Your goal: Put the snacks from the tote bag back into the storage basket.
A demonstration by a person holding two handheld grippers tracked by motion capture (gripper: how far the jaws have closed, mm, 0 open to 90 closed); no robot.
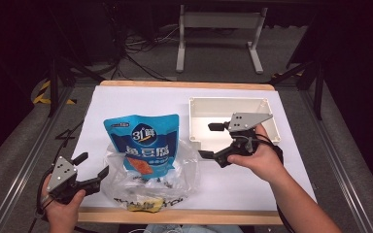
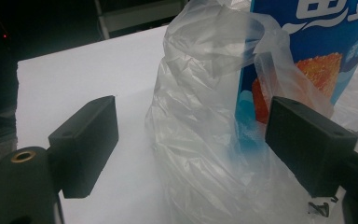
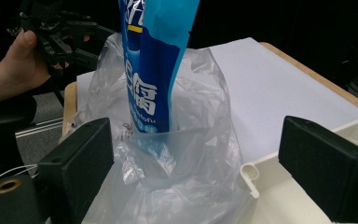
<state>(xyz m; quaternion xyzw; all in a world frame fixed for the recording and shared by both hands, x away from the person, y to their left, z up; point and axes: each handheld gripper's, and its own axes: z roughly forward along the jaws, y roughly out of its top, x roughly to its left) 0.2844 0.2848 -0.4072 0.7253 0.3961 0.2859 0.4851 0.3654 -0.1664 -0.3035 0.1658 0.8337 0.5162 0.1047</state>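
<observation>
Crumpled at the counter's near edge, the clear plastic bag (image 1: pixel 150 177) holds the blue snack pouch (image 1: pixel 144 143), whose upper half sticks out of the bag mouth. Just left of the bag, the left gripper (image 1: pixel 91 166) has its jaws spread, nothing between them. Right of the bag, the right gripper (image 1: pixel 212 141) is spread and empty too, over the near-left corner of the white tray (image 1: pixel 272 127) on the white counter (image 1: pixel 126 104).

Counted: one blue pouch (image 1: pixel 143 145), one clear plastic bag (image 1: pixel 184 167), one white box (image 1: pixel 272 127), one yellow item (image 1: pixel 145 205) under the bag, two grippers: left (image 1: pixel 93 170), right (image 1: pixel 209 141).
</observation>
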